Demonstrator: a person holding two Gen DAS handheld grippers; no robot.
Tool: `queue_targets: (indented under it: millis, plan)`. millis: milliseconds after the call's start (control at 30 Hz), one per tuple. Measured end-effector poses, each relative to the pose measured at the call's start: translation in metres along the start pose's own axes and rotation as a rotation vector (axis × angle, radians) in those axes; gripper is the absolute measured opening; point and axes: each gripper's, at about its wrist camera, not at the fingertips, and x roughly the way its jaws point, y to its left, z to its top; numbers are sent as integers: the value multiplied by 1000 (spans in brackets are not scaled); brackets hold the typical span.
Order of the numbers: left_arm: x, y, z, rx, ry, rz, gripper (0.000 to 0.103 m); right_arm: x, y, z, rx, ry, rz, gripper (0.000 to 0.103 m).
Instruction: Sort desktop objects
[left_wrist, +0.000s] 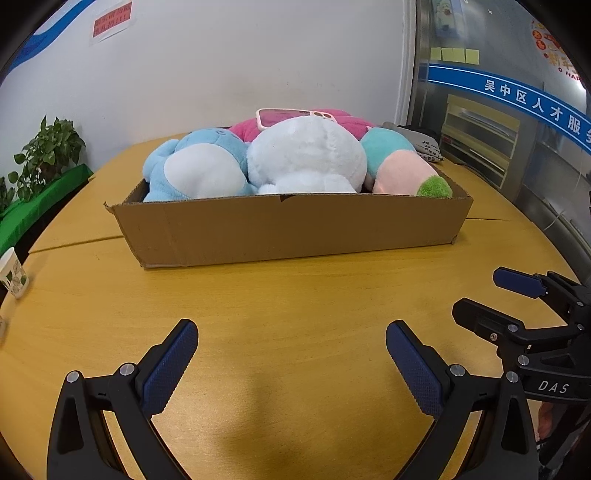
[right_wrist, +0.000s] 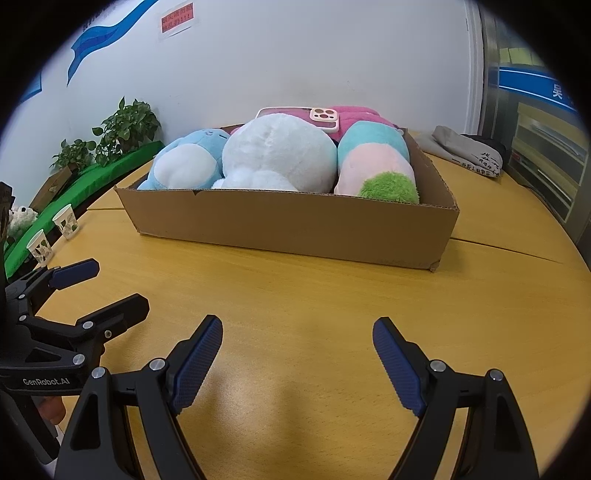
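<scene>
Both the left gripper (left_wrist: 291, 341) and right gripper (right_wrist: 297, 338) hover with jaws spread wide, holding nothing, over bare wooden table (left_wrist: 295, 295) at frame bottom. The cardboard box (left_wrist: 288, 232) of plush toys (left_wrist: 306, 158) sits mid-frame, a pink phone (right_wrist: 325, 119) on top. Gripper bodies read "DAS" and "GenRobot.AI".

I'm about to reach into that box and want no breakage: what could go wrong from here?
1. The pink phone lies loose on top of the piled plush toys; tugging the white plush beneath it could tip it off.
2. The toys bulge above the cardboard box rim, so pulling one may drag out neighbours.
3. The open left gripper and right gripper sit close together and may collide.
</scene>
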Motion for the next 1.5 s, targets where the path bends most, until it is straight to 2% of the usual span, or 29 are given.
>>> queue_targets:
  millis: [533,967,1200,1367,1500]
  plan:
    - [2,-2,1,28,-6,16,103,3,-3,0,0,1,-9,84]
    - [4,69,9,11,-4,-17,103,3,-13,5,-13,12,-81,84]
    - [3,109,3,22,2,-31,103,7,-13,7,-21,17,-84,84]
    - [8,138,0,-25,11,-98,103,9,-12,6,-23,26,-86,84]
    - [14,153,-2,41,39,-82,103,13,-14,6,-26,33,-79,84]
